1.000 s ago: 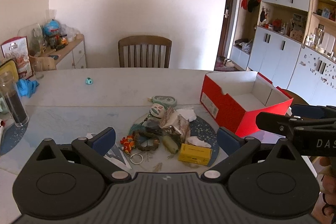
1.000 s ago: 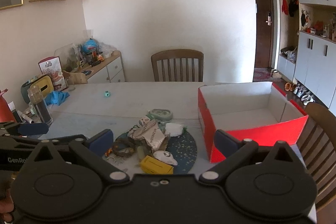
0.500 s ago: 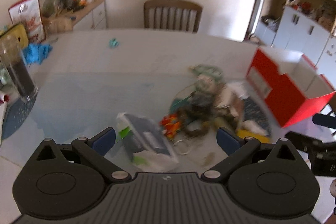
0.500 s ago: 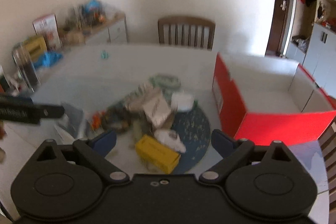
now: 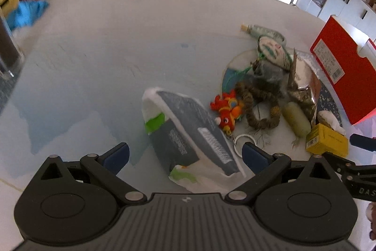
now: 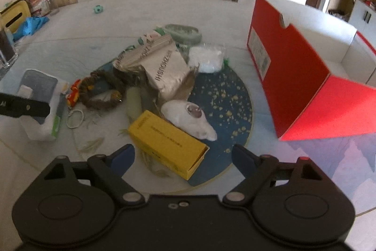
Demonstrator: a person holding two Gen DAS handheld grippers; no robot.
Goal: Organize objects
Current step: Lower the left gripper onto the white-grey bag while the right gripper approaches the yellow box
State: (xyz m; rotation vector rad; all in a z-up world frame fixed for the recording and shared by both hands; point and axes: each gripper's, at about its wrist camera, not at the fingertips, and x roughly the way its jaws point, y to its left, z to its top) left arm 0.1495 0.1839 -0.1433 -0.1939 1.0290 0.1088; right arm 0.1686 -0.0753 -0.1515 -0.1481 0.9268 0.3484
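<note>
Left gripper [image 5: 185, 154] gapes over the wipes pack [image 5: 188, 133]; right gripper [image 6: 183, 154], jaws narrowing but apart, straddles the yellow box [image 6: 168, 141]; bare bench [image 5: 94, 62] lies left

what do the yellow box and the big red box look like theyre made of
Yellow box: thin card, matte, judging by its open end flap and crisp folded edges. Red box: thicker cardboard, smooth red outside, plain white inside, with a cut thumb notch and a stuck-on label. Both probably, not certainly.
</note>
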